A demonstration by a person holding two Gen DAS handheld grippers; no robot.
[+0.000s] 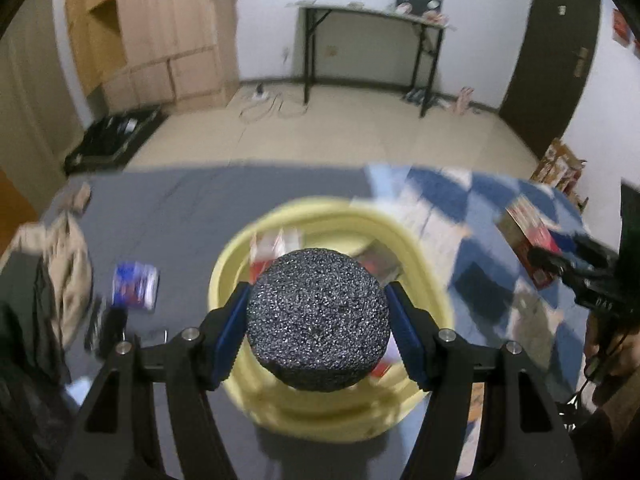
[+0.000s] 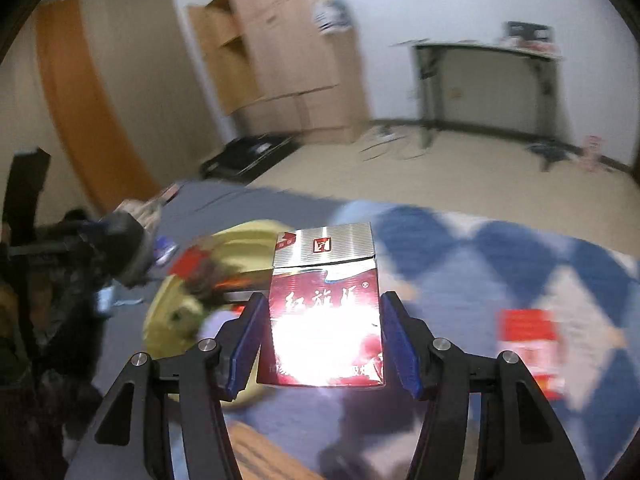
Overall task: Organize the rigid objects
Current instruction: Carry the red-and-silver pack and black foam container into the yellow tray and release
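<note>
My left gripper [image 1: 318,320] is shut on a round, dark speckled stone-like disc [image 1: 318,316] and holds it above a yellow basin [image 1: 424,264]. The basin holds several red and white boxes [image 1: 276,246]. My right gripper [image 2: 324,332] is shut on a red and silver cigarette pack [image 2: 326,300], held upright above the bed to the right of the yellow basin [image 2: 168,304]. The right gripper with its pack shows at the right edge of the left wrist view [image 1: 560,264]. The left gripper with the disc shows at the left of the right wrist view [image 2: 120,240].
The basin sits on a grey sheet [image 1: 192,208] beside a blue and white checked blanket [image 1: 460,208]. A blue packet [image 1: 134,286] and clothes [image 1: 60,264] lie to the left. Another red box [image 2: 528,344] lies on the blanket. A wardrobe [image 1: 168,32] and a black desk [image 1: 372,40] stand behind.
</note>
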